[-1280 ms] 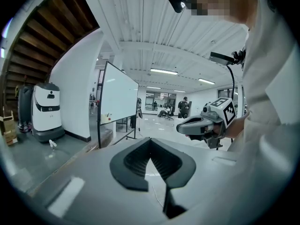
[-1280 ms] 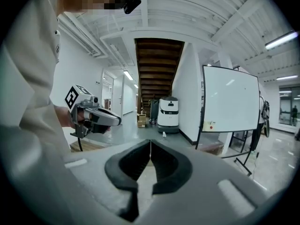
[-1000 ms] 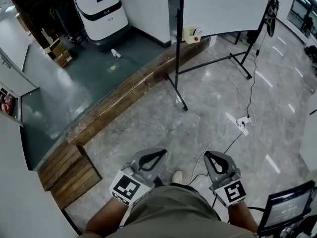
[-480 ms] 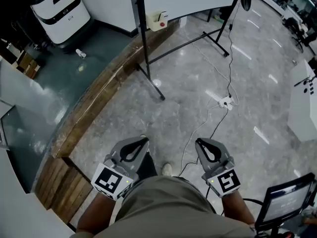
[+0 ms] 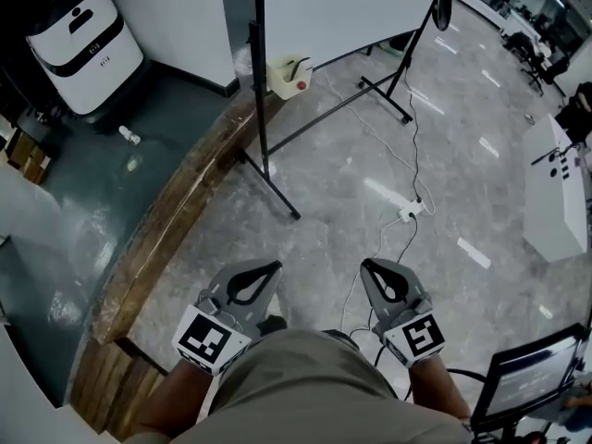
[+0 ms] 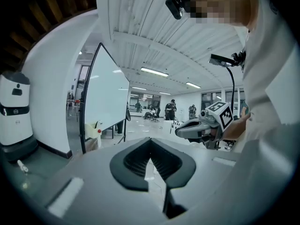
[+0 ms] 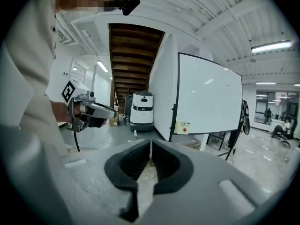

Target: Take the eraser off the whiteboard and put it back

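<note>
The whiteboard [image 5: 342, 7] stands on a black frame at the top of the head view, some way ahead of me. A cream block with a red dot, seemingly the eraser [image 5: 289, 77], hangs at its lower left corner; it also shows in the right gripper view as the eraser [image 7: 182, 127] and in the left gripper view as the eraser [image 6: 93, 130]. My left gripper [image 5: 265, 268] and right gripper [image 5: 370, 266] are held side by side before my body, both shut and empty, far from the board. Each gripper view shows its own jaws closed together.
A white robot unit [image 5: 79, 30] stands at the upper left on dark flooring, bordered by a wooden kerb [image 5: 176, 220]. The stand's legs [image 5: 277, 192] spread over the grey floor. A power strip with cable [image 5: 407, 214] lies ahead right. A white table [image 5: 555, 192] and a monitor [image 5: 532, 382] are at the right.
The whole scene has slid left in the head view and the whiteboard with its eraser has come nearer. Both grippers stay shut and side by side before my body.
</note>
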The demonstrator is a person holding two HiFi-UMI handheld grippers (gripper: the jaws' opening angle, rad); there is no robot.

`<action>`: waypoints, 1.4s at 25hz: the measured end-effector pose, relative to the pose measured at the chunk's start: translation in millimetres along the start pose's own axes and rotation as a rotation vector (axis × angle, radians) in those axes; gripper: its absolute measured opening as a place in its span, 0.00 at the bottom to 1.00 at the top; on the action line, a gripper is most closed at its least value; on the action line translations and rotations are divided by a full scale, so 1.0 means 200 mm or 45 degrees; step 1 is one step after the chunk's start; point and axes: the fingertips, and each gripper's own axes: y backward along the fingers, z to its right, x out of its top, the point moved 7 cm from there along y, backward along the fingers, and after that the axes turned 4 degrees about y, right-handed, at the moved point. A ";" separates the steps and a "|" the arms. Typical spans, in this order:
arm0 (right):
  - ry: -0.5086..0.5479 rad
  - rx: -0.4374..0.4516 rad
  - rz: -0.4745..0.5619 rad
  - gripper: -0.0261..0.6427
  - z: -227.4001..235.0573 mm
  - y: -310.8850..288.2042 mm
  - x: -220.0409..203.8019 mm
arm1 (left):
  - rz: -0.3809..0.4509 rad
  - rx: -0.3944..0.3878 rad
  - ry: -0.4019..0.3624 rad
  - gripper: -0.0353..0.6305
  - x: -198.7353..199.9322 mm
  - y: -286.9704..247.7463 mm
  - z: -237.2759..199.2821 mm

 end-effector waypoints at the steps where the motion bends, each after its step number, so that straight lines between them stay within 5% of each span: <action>1: 0.000 -0.008 0.000 0.05 0.01 -0.07 0.03 | -0.002 -0.008 -0.004 0.06 0.01 0.01 -0.07; 8: -0.006 -0.070 0.047 0.06 0.05 -0.46 0.17 | -0.006 -0.028 0.002 0.06 0.03 0.03 -0.44; 17: 0.023 -0.031 0.027 0.09 0.28 -0.92 0.26 | 0.011 0.062 0.061 0.06 0.08 -0.04 -0.76; 30: 0.056 -0.031 0.017 0.24 1.10 -1.74 0.28 | 0.010 0.252 0.071 0.06 0.26 -0.44 -1.19; 35: -0.025 -0.055 0.005 0.35 1.39 -2.03 0.22 | -0.001 0.313 0.068 0.06 0.34 -0.58 -1.28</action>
